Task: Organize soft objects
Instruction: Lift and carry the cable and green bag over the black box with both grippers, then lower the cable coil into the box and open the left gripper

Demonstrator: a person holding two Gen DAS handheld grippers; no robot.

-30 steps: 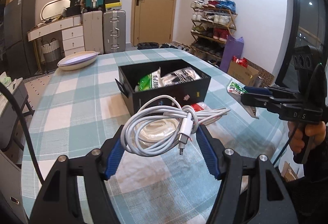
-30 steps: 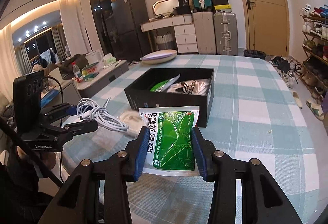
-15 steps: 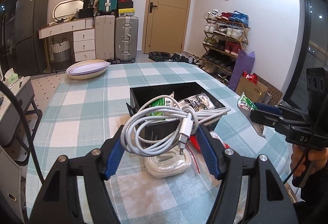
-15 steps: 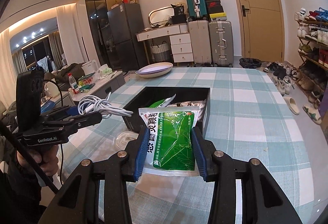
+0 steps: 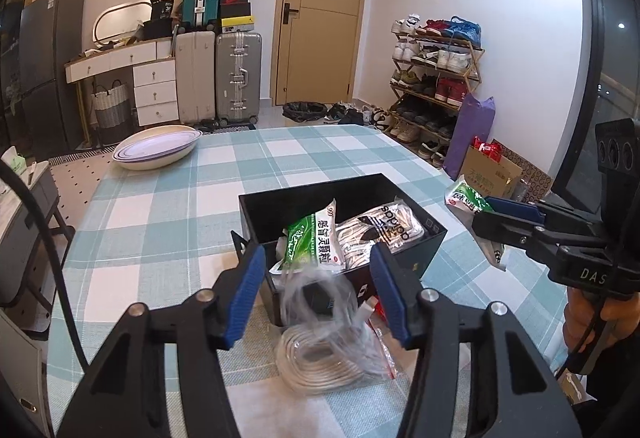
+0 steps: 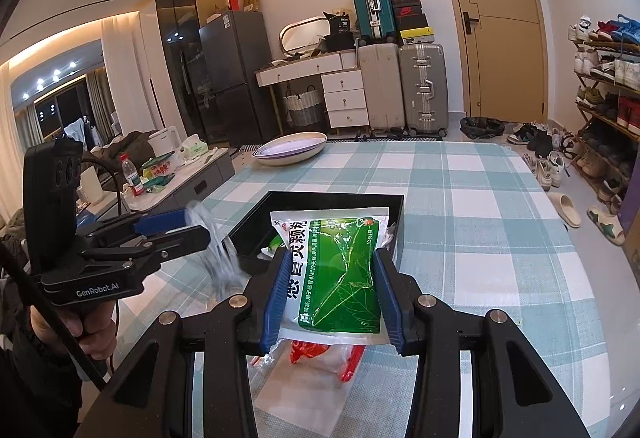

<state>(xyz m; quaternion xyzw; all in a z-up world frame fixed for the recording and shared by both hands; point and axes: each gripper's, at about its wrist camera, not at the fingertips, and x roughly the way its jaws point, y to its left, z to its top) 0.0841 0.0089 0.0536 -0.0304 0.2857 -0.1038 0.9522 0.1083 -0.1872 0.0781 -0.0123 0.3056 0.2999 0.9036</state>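
My left gripper is open above the near wall of the black box. The white coiled cable is a blur falling out from between its fingers; it also shows blurred in the right wrist view. The box holds a green packet and a white bag with black print. My right gripper is shut on a green medicine packet, held above the box's near edge. A bagged white cord coil lies on the table before the box.
A red and clear bag lies on the checked tablecloth below my right gripper. A white oval dish stands at the far left of the table. Suitcases, drawers and a shoe rack stand beyond the table.
My left gripper moved forward over the box and opened, and the white cable now drops from it. My right gripper carried the green packet forward above the box.
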